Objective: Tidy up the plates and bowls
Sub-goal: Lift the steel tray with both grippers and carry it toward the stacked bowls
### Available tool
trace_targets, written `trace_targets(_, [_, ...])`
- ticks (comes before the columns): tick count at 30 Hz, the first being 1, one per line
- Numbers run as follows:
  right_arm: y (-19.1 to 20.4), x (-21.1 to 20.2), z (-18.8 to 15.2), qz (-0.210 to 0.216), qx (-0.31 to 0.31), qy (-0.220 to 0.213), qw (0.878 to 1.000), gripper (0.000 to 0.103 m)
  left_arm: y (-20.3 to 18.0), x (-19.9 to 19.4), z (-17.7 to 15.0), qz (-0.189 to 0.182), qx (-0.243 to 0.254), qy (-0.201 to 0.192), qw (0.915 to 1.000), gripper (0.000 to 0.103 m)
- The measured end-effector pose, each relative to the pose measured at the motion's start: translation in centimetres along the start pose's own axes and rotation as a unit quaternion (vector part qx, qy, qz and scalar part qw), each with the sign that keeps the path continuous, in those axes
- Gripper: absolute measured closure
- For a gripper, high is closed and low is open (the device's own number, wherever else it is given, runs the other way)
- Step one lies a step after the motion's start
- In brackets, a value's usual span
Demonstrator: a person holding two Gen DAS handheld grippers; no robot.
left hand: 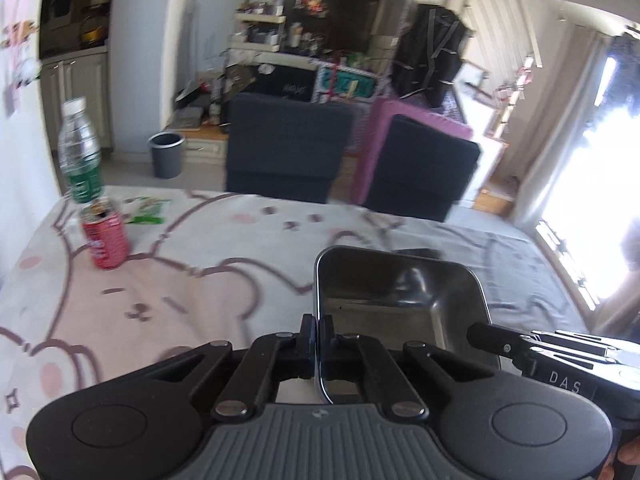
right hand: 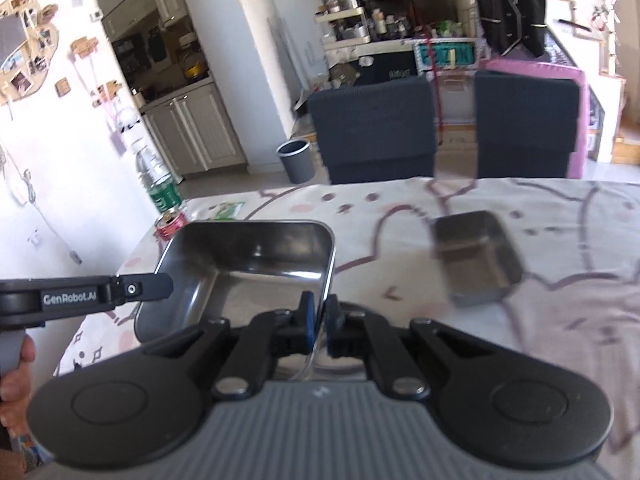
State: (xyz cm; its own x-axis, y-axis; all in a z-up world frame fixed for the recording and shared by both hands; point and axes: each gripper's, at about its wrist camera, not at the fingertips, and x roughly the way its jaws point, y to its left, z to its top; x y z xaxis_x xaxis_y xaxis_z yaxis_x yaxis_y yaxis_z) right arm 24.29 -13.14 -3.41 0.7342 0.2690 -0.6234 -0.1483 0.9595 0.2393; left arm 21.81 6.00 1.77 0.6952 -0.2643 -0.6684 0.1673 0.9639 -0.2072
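Your left gripper has its blue-padded jaws pinched tight on the left rim of a steel tray, the thin wall running straight down between the pads. Your right gripper does the same on the opposite, right-hand rim of that tray, jaws pressed together on the metal edge. Each tool shows in the other's view: the right one reaches in from the right edge of the left camera, and the left one comes in from the left edge of the right camera, with part of your hand on its grip.

You hold the tray between the two grippers, above a table covered with a pale cloth printed with pink and brown cartoon outlines. It is a shallow rectangular pan with rounded corners and a shiny, bare inside.

Further out, a second, smaller steel tray sits on the cloth, well apart to the right of the held one; it is blurred. At the far left corner of the table stand a red drink can and, just behind it, a clear water bottle with a green label, with a green packet lying beside them.

Beyond the table are two dark chairs, and a grey bin on the floor.
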Motion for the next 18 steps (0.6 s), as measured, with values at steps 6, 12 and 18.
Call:
trace_targets(6, [-5.5,-5.5,-0.8,-0.035,0.009,-0.017,0.999,0.096,-7.8,0.4,-0.3,-0.036,0.035,0.001,0.9987,0.101])
trace_targets(12, [-11.7,-9.2,-2.3,-0.076,0.04,-0.022,0.996,0.097,-14.4,2.8,-2.0,-0.084,0.06,0.027,0.9943,0.1])
trace_targets(18, [-17.7,-10.9,-4.3,-0.108,0.075,-0.006,0.991,0.097,-19.9,6.1,-4.8,-0.105,0.098,0.065,0.9875,0.098])
